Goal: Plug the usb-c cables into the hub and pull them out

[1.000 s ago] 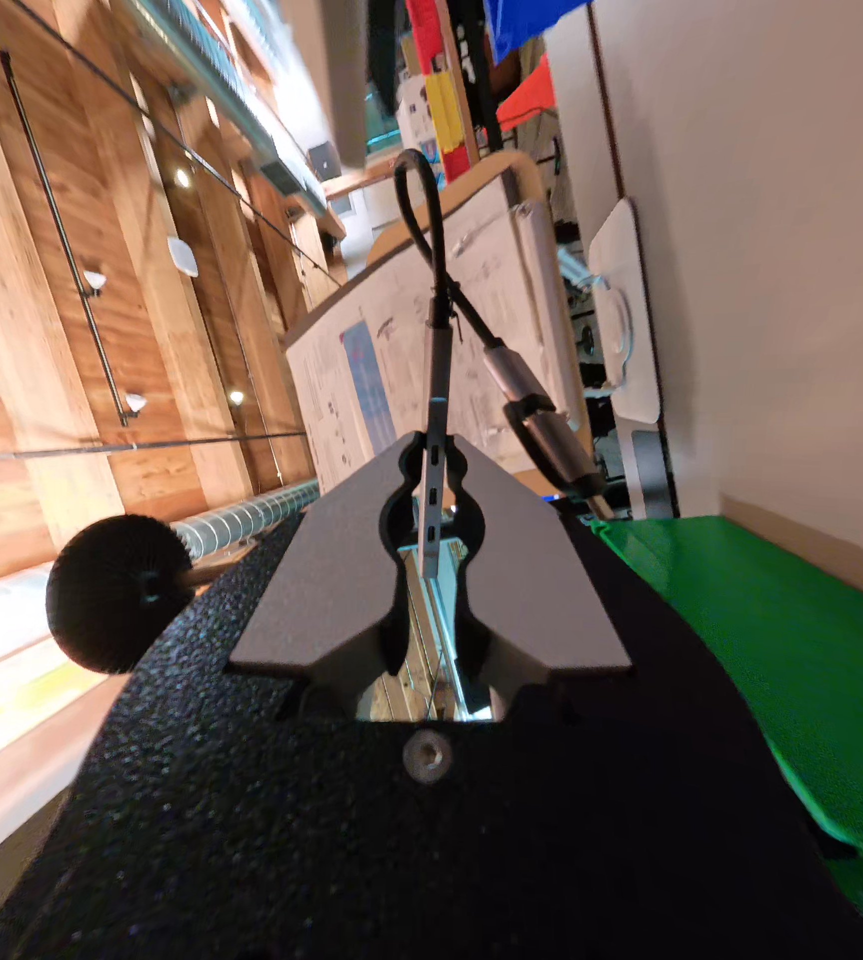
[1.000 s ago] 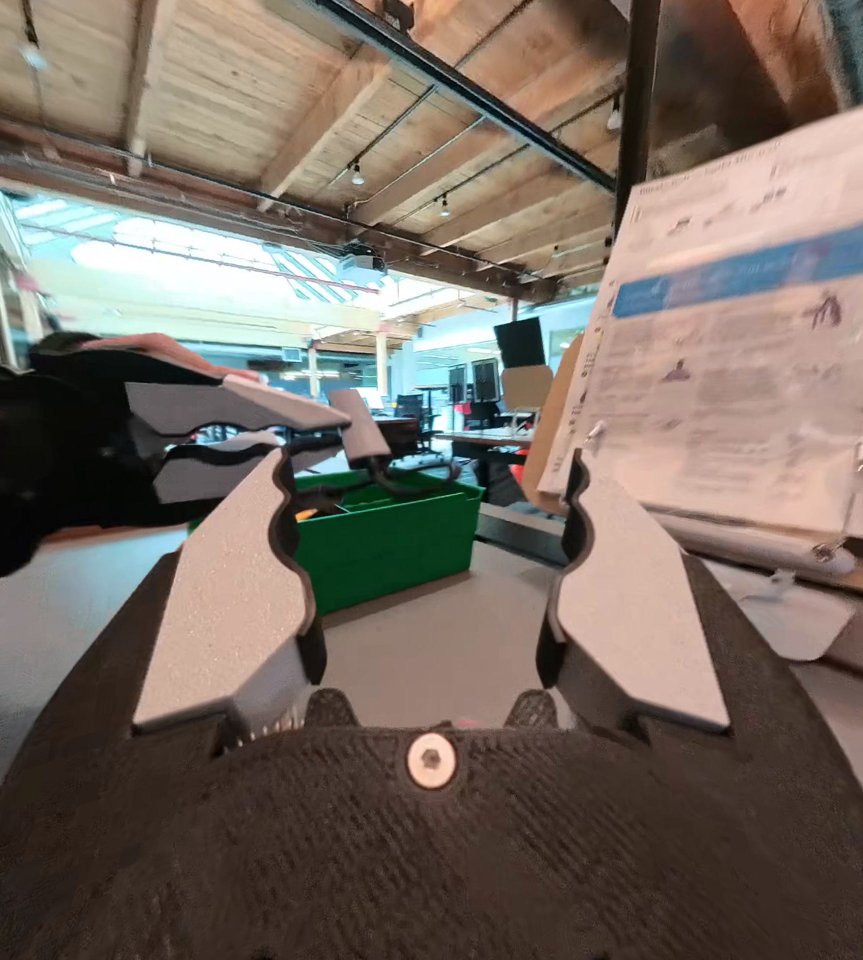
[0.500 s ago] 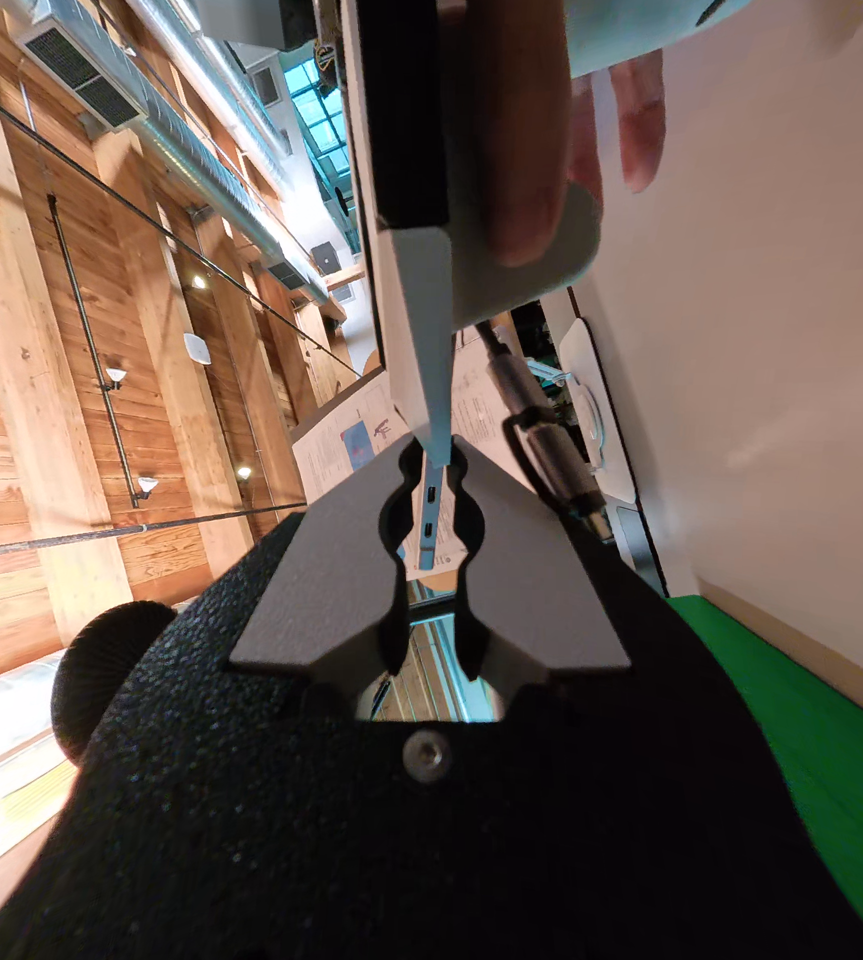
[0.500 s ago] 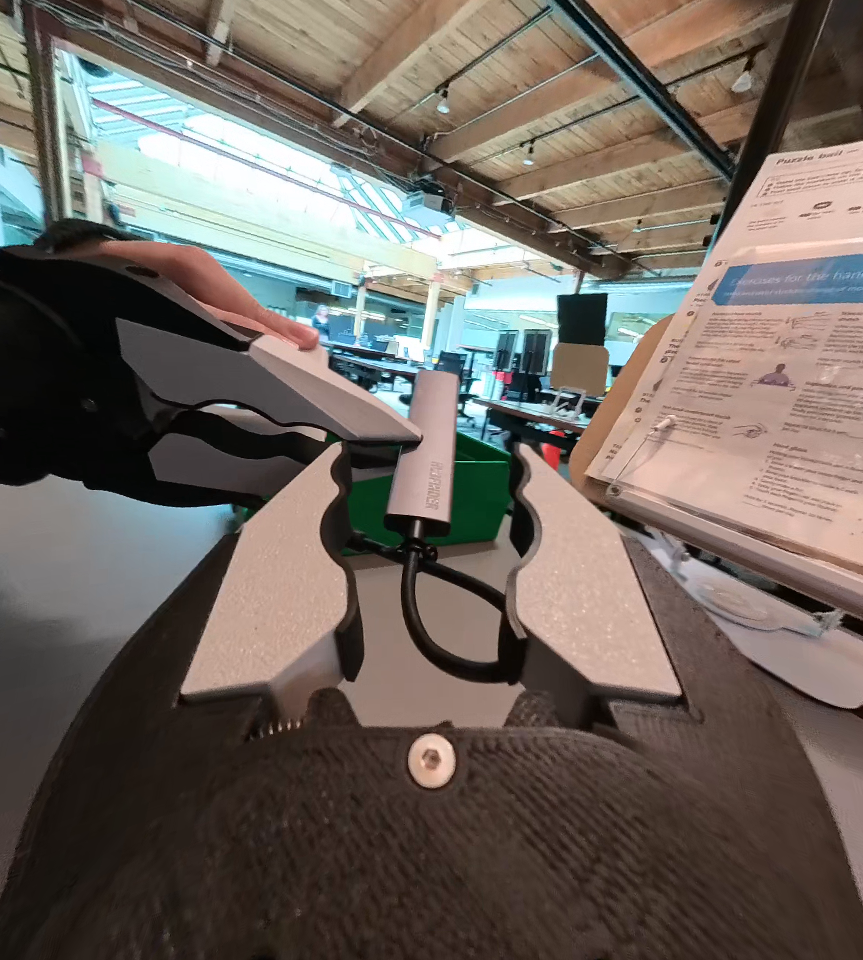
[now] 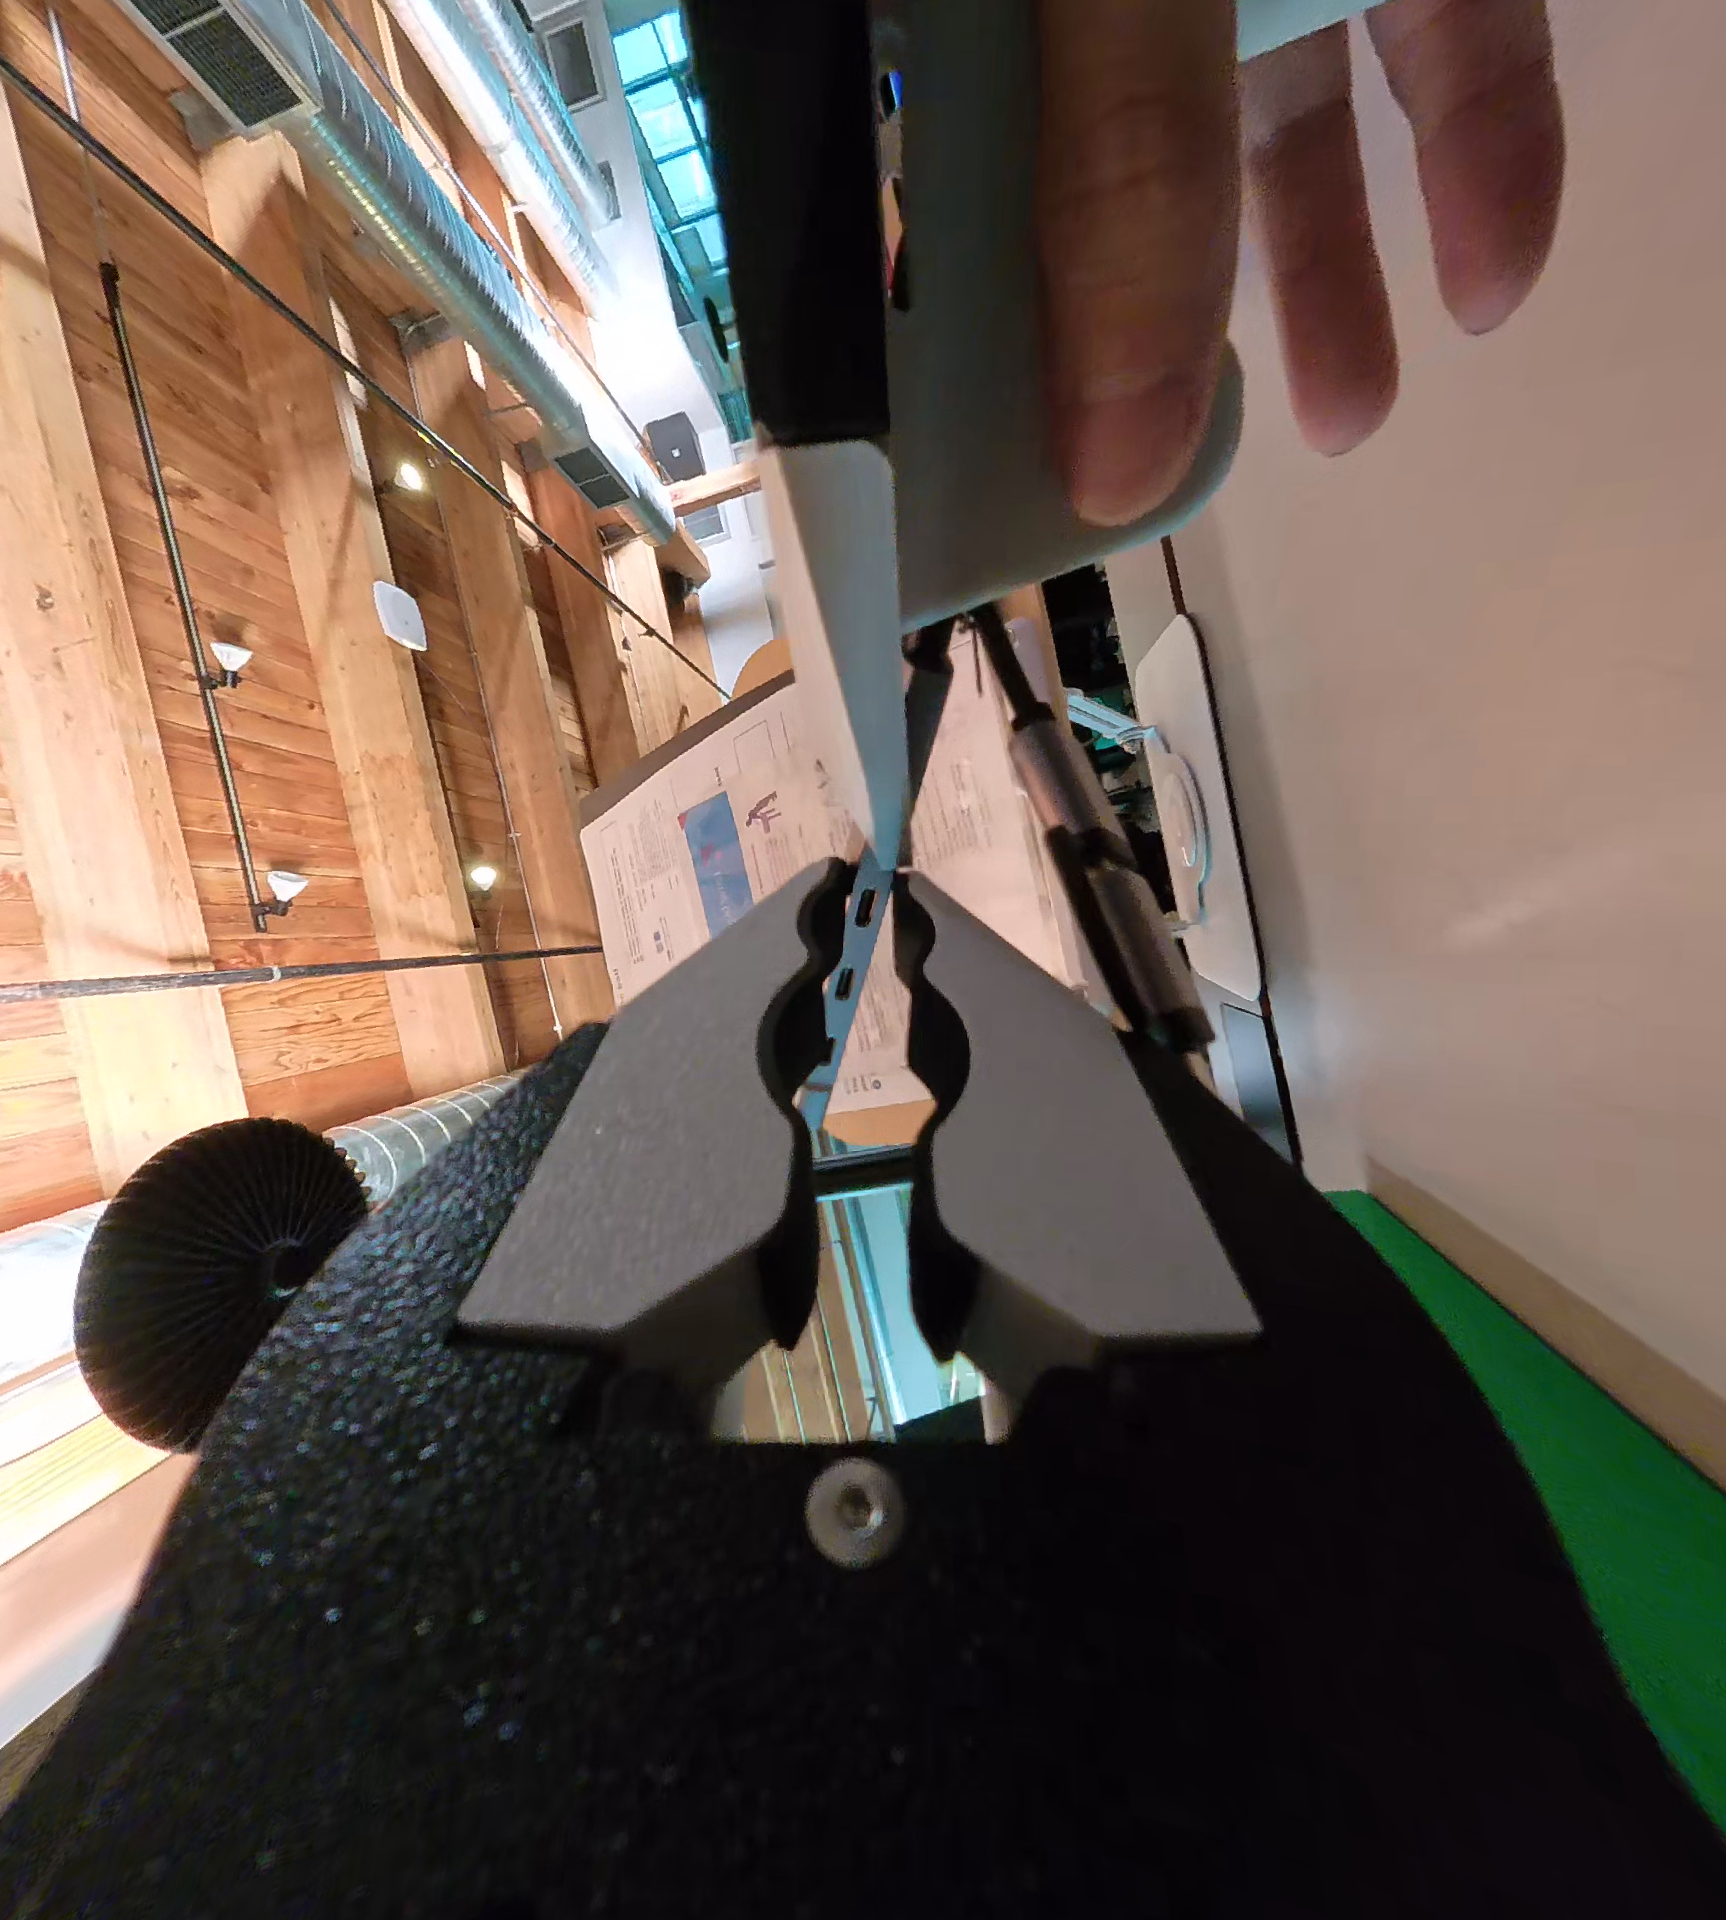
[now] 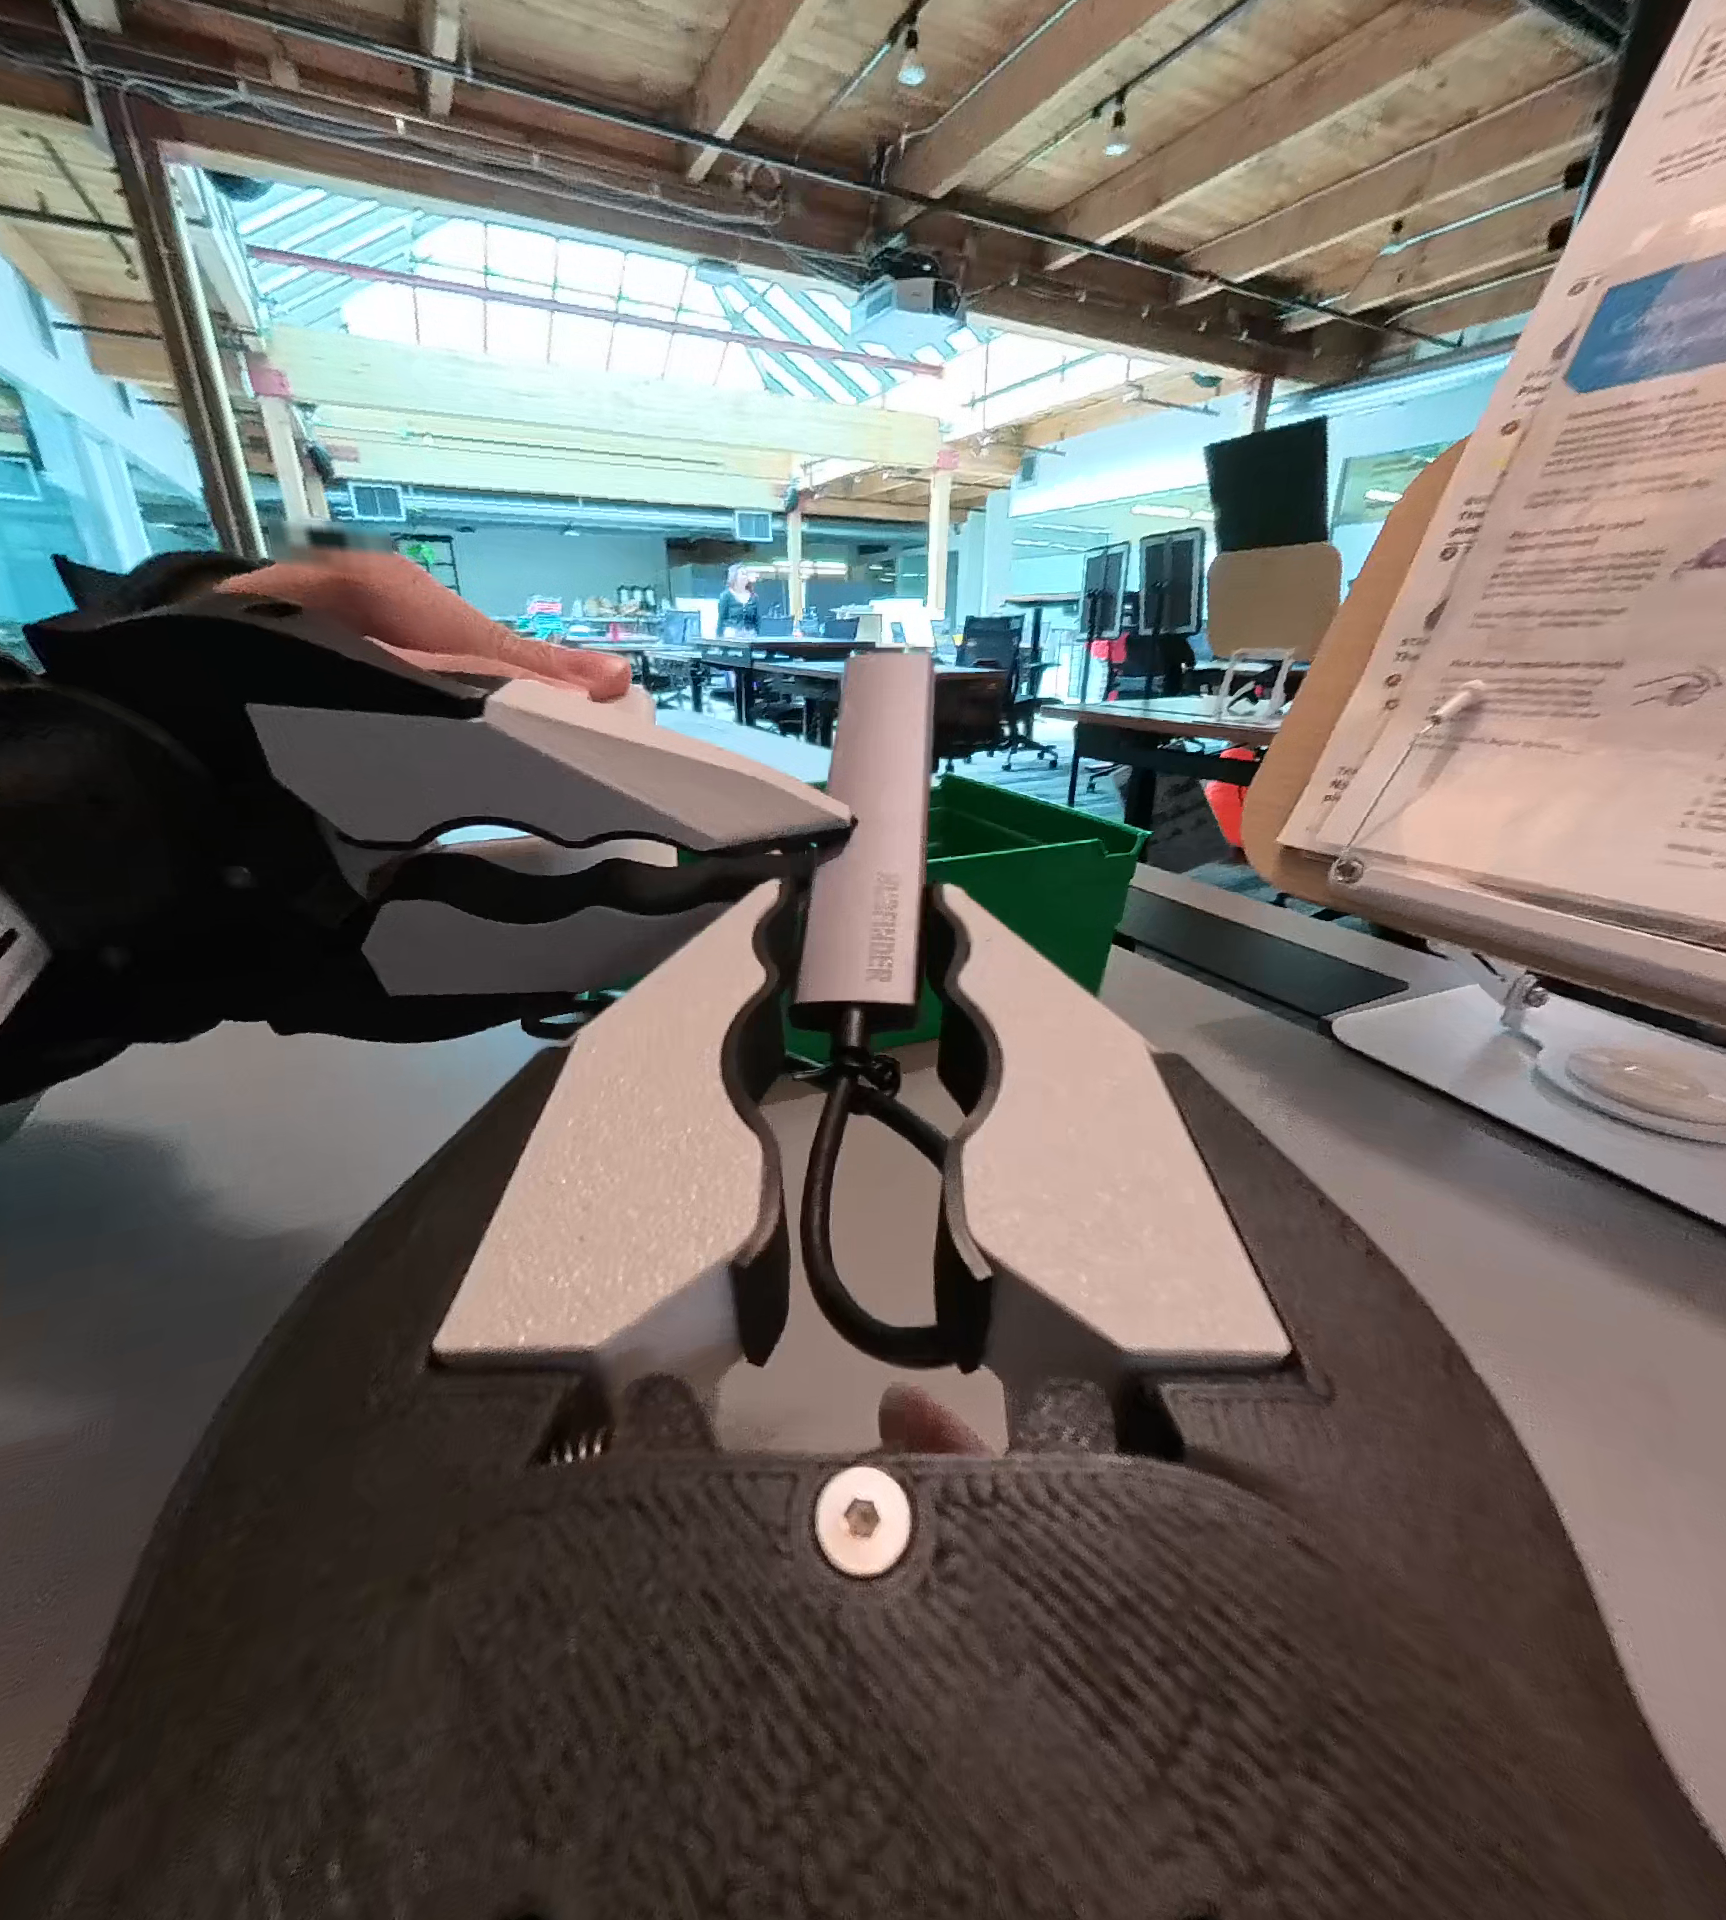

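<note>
The slim grey hub (image 6: 880,790) stands upright in the air, with its black cable (image 6: 838,1247) looping down between my right fingers. My right gripper (image 6: 859,914) is closed around the hub's lower end. My left gripper (image 6: 828,831) comes in from the left and clamps the hub's side. In the left wrist view the left gripper (image 5: 885,883) is shut on the hub (image 5: 843,982), seen edge-on with its small ports facing me and tilted. The right gripper (image 5: 890,831), held by a hand, reaches down onto the hub from above. Grey metal plugs (image 5: 1139,935) on the cable hang to the right.
A green bin (image 6: 1025,883) sits on the grey table (image 6: 215,1195) just behind the hub. A document stand with printed sheets (image 6: 1617,623) on a white base (image 6: 1461,1060) stands close on the right. The green bin also shows in the left wrist view (image 5: 1565,1455). The tips of both grippers are at nearly the same place.
My right gripper has moved in on the hub and its fingers have narrowed from wide open to closed around it. The hub now tilts in the left gripper's grip.
</note>
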`<state>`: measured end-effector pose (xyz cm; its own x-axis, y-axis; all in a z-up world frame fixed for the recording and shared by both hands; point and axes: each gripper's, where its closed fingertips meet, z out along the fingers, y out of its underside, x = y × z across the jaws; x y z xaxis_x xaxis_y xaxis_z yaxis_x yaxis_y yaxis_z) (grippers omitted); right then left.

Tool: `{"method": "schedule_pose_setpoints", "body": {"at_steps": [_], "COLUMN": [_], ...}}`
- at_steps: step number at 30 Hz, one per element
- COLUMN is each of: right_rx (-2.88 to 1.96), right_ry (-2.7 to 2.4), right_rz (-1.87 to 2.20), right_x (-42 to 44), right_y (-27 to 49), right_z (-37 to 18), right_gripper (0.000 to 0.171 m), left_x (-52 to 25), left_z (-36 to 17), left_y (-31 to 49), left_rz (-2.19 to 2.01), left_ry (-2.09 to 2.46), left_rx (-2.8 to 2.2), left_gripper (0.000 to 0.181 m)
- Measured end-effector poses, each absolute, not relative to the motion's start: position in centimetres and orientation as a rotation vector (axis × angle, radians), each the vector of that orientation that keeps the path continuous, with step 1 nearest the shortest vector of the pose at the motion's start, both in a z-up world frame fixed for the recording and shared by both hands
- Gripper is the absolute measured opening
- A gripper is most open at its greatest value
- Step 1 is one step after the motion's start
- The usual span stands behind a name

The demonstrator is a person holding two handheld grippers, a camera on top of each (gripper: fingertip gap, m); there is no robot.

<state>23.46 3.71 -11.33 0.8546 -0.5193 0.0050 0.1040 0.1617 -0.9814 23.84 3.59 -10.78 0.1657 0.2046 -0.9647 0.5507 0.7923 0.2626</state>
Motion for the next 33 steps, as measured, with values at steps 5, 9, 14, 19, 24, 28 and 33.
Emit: {"method": "schedule_pose_setpoints", "body": {"at_steps": [5,9,14,19,24,28,33], "right_rx": [-1.381,-1.365,-1.273,-1.309,-1.388,-1.422,-1.435], "right_ry": [0.386,0.448,0.558,0.522,0.391,0.335,0.301], "right_rz": [-0.546,-0.536,-0.406,-0.365,-0.417,-0.451,-0.564], "right_x": [23.9,24.6,25.4,24.8,23.4,22.8,23.1], "right_y": [3.7,2.9,1.0,2.1,3.9,4.6,3.9], "right_z": [-11.6,-11.7,-11.4,-11.8,-12.1,-12.4,-12.3], "right_gripper": [0.023,0.022,0.022,0.022,0.022,0.022,0.022], "left_x": [24.2,24.4,25.4,25.5,25.3,24.5,24.4], "left_z": [-11.2,-11.2,-8.9,-8.2,-10.8,-12.4,-11.5], "left_y": [3.7,4.2,7.8,8.8,7.1,4.7,3.6], "left_rz": [-0.299,-0.472,-0.937,-1.484,-1.833,-2.132,-2.659], "left_ry": [1.457,1.606,1.86,2.023,2.115,2.144,1.89], "left_rx": [0.63,0.484,-0.076,-0.711,-1.112,-1.325,-1.66], "left_gripper": [0.007,0.007,0.043,0.053,0.051,0.032,0.006]}}
